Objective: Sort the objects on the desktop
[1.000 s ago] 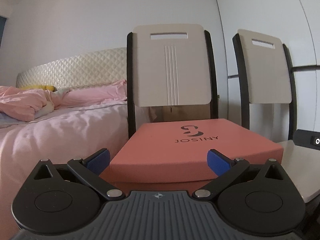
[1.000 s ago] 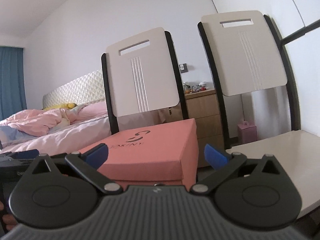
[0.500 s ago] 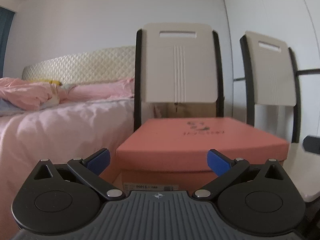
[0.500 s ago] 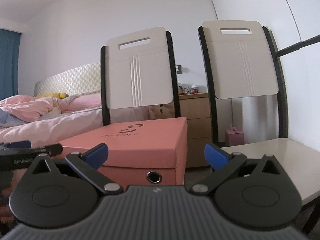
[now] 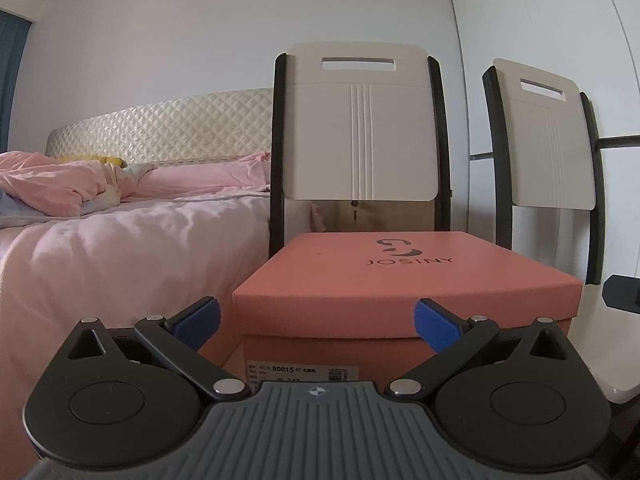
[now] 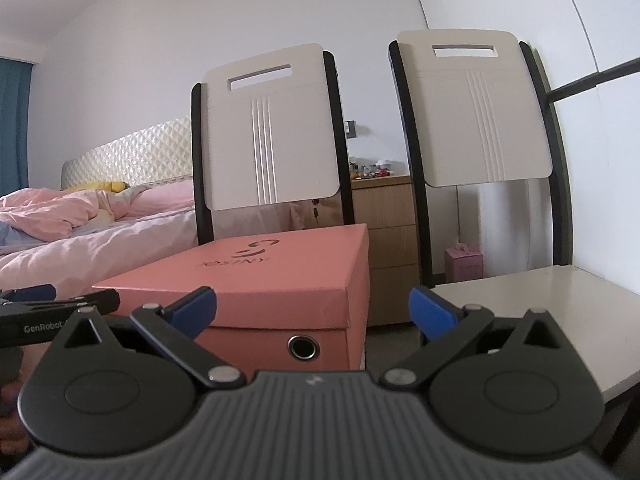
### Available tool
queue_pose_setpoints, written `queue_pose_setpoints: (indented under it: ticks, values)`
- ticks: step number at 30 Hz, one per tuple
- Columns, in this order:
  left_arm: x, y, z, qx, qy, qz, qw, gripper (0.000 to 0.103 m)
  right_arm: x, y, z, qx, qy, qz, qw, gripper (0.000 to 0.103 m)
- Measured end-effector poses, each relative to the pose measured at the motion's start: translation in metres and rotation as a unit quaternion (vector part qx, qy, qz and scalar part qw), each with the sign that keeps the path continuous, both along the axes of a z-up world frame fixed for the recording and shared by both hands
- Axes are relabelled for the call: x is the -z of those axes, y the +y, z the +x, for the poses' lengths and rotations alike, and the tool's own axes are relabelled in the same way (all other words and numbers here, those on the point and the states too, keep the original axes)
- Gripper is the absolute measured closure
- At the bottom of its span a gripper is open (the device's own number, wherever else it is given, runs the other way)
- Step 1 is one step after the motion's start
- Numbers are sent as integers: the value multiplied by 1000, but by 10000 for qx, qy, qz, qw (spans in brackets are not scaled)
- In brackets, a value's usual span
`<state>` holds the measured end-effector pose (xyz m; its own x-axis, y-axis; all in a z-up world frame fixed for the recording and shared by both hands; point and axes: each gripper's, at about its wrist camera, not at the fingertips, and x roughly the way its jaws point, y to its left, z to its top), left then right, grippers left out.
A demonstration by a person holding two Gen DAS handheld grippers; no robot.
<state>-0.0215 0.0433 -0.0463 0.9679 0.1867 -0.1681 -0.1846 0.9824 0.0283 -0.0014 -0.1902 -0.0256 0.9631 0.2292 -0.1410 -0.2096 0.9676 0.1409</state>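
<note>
A salmon-pink shoe box [image 5: 404, 280] marked JOSINY stands straight ahead in the left wrist view, lid on, a white label on its near end. My left gripper [image 5: 318, 324] is open and empty, level with the box's near end. In the right wrist view the same box [image 6: 260, 276] is ahead and left, with a round metal hole in its side. My right gripper [image 6: 312, 308] is open and empty, near the box's right corner. The left gripper [image 6: 52, 308] shows at the left edge of the right wrist view.
Two white chairs with black frames [image 5: 360, 132] [image 6: 476, 108] stand behind the box. A bed with pink bedding [image 5: 120, 232] lies to the left. A white seat or table surface [image 6: 528, 312] is at the right. A wooden drawer unit [image 6: 384, 232] and a small pink box [image 6: 464, 264] stand behind.
Both grippers have dropped lower and drawn back slightly, so the box's end label and side hole now show. Both stay open.
</note>
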Motion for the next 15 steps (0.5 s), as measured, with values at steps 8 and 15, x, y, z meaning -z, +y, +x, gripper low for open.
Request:
queue_pose_setpoints:
  ticks: [8,15]
  values:
    - [1,-1,0,1,27,19,10000,0,3,2,5,357,221,-218,9989,0]
    - [2,-3,1,-9,82,40,10000,0,6,0,3,481,297,-331,9979,0]
